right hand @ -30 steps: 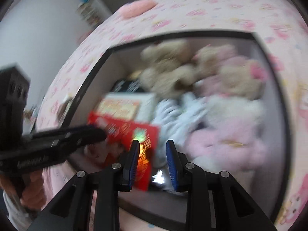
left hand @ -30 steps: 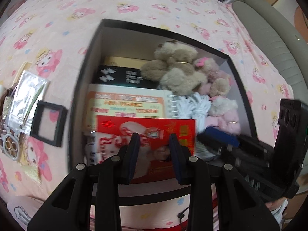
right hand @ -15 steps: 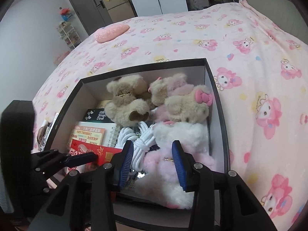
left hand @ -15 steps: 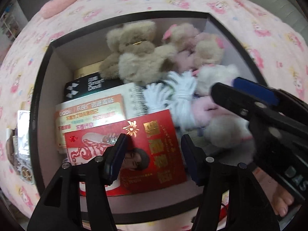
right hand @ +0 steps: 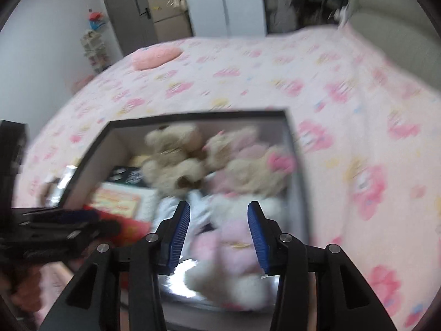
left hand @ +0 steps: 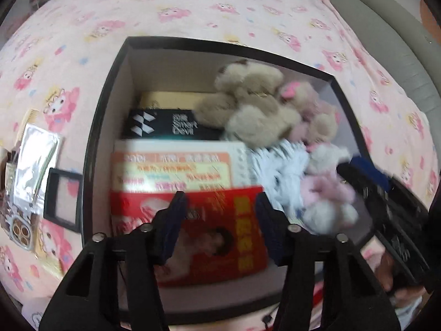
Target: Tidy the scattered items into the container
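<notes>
A black open box (left hand: 93, 138) sits on the pink bedsheet. It holds beige and pink plush toys (left hand: 256, 115), a white cable bundle (left hand: 278, 165), a black carton (left hand: 165, 124), a spiral notebook (left hand: 171, 168) and a red booklet (left hand: 220, 234). My left gripper (left hand: 220, 209) hovers over the red booklet. Its jaws are closing with nothing pressed between them. My right gripper (right hand: 219, 220) hangs above the pink and white plush (right hand: 231, 248) in the box (right hand: 292, 143). Its jaws are opening and grip nothing. Each gripper shows in the other's view, the right gripper (left hand: 386, 198) and the left gripper (right hand: 60, 220).
Loose items lie on the sheet left of the box: a silver foil pouch (left hand: 35, 165), a black square frame (left hand: 63, 198), a phone case (left hand: 20, 230) and a comb (left hand: 27, 115). A pink cushion (right hand: 155, 56) lies far back. A grey padded headboard (left hand: 386, 35) borders the right.
The left gripper's jaws spread wide and then narrowed, and its view swung right and back. The right gripper went from almost shut to open and tilted up, showing the room.
</notes>
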Tool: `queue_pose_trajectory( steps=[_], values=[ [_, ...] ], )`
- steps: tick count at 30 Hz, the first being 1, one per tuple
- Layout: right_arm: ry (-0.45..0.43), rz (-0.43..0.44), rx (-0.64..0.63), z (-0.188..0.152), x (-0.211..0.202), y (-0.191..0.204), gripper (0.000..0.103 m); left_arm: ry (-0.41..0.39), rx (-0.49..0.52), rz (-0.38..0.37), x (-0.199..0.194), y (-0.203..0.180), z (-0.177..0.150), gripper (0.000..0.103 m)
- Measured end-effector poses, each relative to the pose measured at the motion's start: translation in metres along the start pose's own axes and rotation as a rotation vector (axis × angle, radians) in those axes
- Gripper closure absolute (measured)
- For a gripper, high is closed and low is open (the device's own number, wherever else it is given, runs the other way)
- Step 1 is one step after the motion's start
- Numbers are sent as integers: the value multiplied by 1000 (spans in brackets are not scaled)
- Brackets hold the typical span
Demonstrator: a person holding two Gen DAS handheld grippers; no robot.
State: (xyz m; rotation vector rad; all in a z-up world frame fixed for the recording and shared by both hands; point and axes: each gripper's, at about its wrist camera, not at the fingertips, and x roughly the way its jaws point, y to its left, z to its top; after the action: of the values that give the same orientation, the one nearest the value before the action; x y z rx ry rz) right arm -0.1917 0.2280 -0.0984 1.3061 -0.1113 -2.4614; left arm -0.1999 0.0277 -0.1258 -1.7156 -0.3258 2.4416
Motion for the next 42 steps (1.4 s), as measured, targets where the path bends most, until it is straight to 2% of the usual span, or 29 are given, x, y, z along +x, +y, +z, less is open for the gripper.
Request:
queue_pose_trajectory(
  steps=[3, 8, 12, 18, 21, 24, 32, 37, 42],
  values=[
    [84, 73, -36, -7, 14, 11, 64, -9, 10, 25, 8, 1, 4, 60],
    [171, 77, -72, -16, 30, 25, 64, 40, 25, 75, 10, 2, -3, 59],
    [216, 79, -56, -20, 38, 22, 64, 53, 16, 27, 2, 9, -11, 58],
    [188, 69, -66, -19, 32, 20, 64, -36, -19, -50, -23, 22, -34, 58],
    [86, 3, -114, -13, 8, 31, 64, -94, -14, -65, -39, 17, -45, 56],
    [26, -1, -136, -9, -16, 43, 61, -110, -16, -95, -51, 14, -53, 56],
    [24, -12, -123, -18, -53, 59, 61, -179, 68, -120, -81, -13, -64, 54],
    [0, -21, -138, -31, -77, 80, 61, -209, 81, -158, -110, -9, -88, 54],
    [-20, -43, -176, -41, -97, 107, 61, -239, 77, -151, -131, 3, -105, 54]
  ],
)
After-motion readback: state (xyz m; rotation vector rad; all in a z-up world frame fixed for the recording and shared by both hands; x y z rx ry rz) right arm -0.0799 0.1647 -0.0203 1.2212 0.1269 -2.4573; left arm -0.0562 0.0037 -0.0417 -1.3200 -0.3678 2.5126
